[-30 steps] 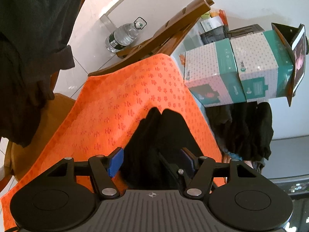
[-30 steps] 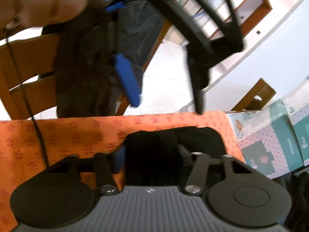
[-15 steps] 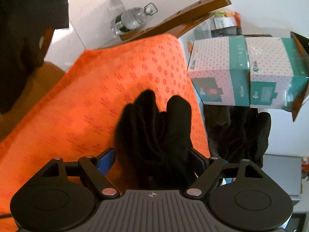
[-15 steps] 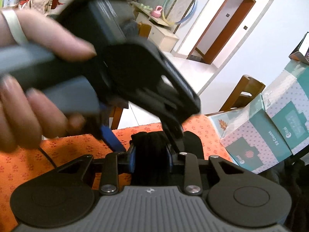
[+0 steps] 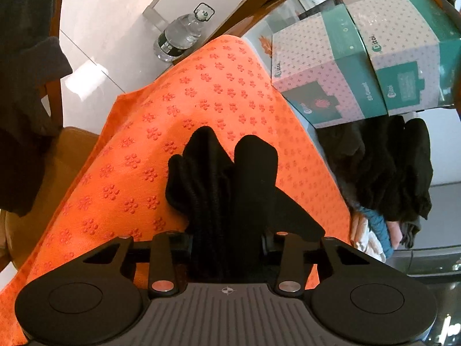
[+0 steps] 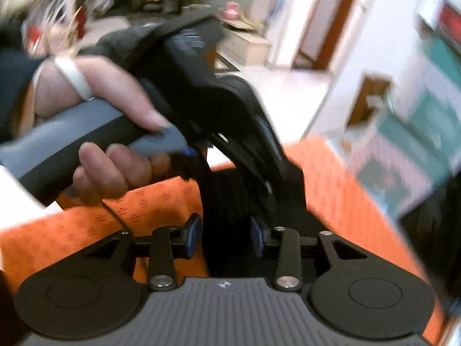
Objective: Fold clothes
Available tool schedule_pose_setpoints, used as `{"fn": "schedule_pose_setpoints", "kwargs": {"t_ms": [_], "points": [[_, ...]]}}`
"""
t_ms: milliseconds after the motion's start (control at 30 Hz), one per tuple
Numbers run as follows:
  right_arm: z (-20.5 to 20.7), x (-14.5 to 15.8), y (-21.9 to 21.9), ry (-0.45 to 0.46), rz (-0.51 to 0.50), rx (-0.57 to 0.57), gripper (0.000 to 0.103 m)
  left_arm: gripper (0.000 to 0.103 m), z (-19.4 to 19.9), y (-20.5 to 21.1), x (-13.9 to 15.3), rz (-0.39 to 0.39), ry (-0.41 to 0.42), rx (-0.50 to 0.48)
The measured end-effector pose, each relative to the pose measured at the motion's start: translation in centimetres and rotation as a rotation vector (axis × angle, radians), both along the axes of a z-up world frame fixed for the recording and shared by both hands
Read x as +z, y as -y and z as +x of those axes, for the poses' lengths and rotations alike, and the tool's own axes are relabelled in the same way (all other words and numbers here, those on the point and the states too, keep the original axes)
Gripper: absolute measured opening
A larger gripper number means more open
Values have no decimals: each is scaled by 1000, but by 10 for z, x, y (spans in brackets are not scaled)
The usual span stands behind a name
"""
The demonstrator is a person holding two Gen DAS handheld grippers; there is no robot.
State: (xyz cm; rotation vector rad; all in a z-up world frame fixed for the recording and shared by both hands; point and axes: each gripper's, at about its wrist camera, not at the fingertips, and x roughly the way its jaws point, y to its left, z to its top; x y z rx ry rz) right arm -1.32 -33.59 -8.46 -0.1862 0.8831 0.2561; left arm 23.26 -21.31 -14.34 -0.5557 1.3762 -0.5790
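Garment [image 5: 224,190], black and bunched on the orange mat [image 5: 161,132], sits clamped between both claws: left claw [image 5: 226,242] just closed on it, right claw [image 6: 226,232] gripping likewise, apparently to hold the fold together.

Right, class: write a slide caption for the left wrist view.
Left hand-held gripper grips black garment on orange patterned mat.

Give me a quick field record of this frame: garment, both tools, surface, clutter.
garment: black garment, bunched on the orange mat
left tool: jaws have just been closing, now shut on the black garment
right tool: garment between the blue pads; frame blurred, grip unclear
left hand: on the left tool's handle
clutter: teal-and-pink boxes, dark clothes pile, water bottle on the floor
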Motion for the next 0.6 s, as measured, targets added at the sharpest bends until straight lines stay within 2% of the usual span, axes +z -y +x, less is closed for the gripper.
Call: {"fn": "schedule_pose_setpoints", "kwargs": {"t_ms": [133,367,500,600], "points": [[-20,1,54,-73,207,-206,50,41,-2,4,2,26,26,-17],[-57,-32,146,-135,453,-627,51,41,-3,7,4,51,45,-31],[-68,-61,177,-142,641,-771,52,41,-4,8,4,61,56,-38],[-70,-81,187,-127,777,-816,52,42,-5,8,4,62,66,-35]]}}
